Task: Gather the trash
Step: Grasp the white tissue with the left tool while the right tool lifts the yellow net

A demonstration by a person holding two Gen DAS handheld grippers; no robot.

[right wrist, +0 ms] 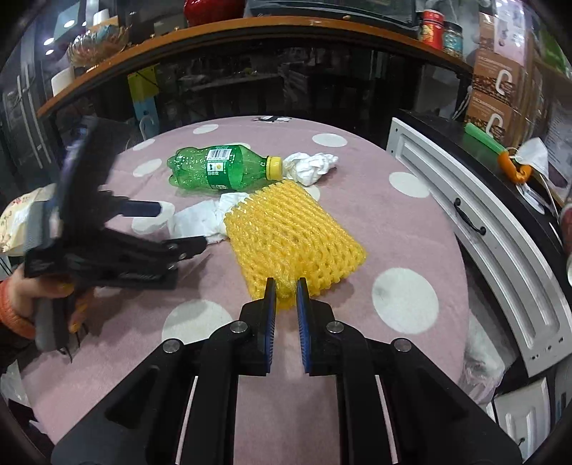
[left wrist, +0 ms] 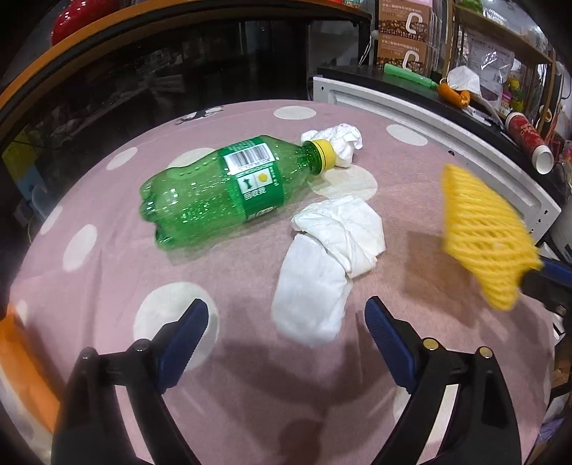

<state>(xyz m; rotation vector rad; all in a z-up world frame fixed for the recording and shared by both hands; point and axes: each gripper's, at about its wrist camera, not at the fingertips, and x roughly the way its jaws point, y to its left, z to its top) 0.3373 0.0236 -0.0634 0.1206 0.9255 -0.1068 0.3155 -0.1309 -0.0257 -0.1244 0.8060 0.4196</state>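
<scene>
A green plastic bottle (left wrist: 218, 189) with a yellow cap lies on its side on the pink dotted cloth (left wrist: 107, 221). A crumpled white tissue (left wrist: 339, 143) rests at its cap, and a larger white tissue (left wrist: 329, 264) lies just ahead of my left gripper (left wrist: 286, 314), which is open with nothing between its fingers. My right gripper (right wrist: 286, 289) is shut on the near edge of a yellow foam fruit net (right wrist: 289, 232), held up over the cloth. That net (left wrist: 482, 232) shows blurred at the right of the left wrist view. The bottle (right wrist: 225, 168) and tissues (right wrist: 311, 164) lie beyond it.
A white cabinet (right wrist: 475, 221) with a black handle borders the cloth on the right. Cartons, a red cup (left wrist: 529, 139) and clutter sit on a dark counter behind it. A wooden shelf edge (right wrist: 250, 32) runs above a dark glass case at the back. A person's hand (right wrist: 32, 289) holds the left gripper.
</scene>
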